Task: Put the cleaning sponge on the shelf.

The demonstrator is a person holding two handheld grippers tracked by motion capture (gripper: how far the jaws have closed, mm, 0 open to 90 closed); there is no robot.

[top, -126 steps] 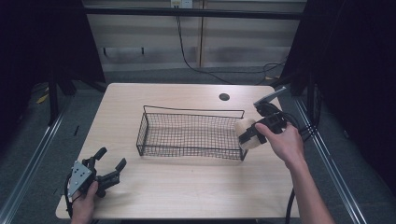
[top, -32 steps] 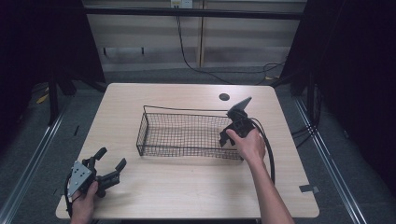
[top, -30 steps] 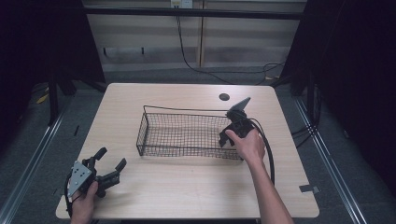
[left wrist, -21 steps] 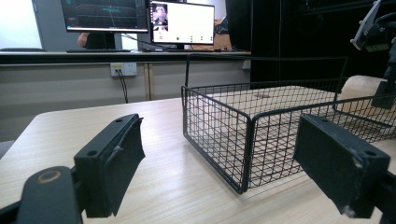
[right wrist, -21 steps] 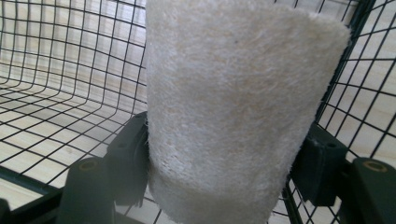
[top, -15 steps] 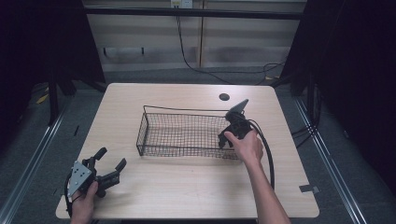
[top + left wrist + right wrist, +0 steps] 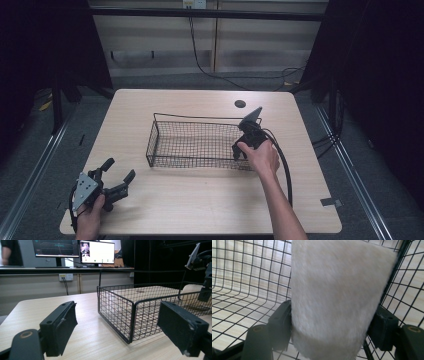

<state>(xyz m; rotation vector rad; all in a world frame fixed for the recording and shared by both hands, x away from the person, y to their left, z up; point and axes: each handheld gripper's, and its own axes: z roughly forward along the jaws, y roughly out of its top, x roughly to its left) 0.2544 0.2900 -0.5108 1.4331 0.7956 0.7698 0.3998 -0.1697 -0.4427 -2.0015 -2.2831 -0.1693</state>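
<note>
A black wire basket (image 7: 200,120) stands in the middle of the light wooden table (image 7: 200,200). My right gripper (image 7: 240,150) dips into its right end. In the right gripper view the right gripper (image 7: 332,327) has a white plush piece (image 7: 337,295) between its pads, which touch it on both sides; the jaws have just been opening a little, and the basket mesh (image 7: 242,277) lies behind. My left gripper (image 7: 117,175) rests at the table's front left, open and holding nothing. From the left gripper (image 7: 117,327) the basket (image 7: 115,310) stands just ahead.
A round cable hole (image 7: 240,104) lies behind the basket. The right gripper's black cable (image 7: 285,165) loops over the table's right part. A strip of tape (image 7: 331,202) sits by the front right corner. Monitors (image 7: 100,252) stand on a bench beyond the table.
Earlier the right hand was outside the basket's right end with the white piece; now it is inside that end. Over the last second it barely shifted. The left hand stayed put.
</note>
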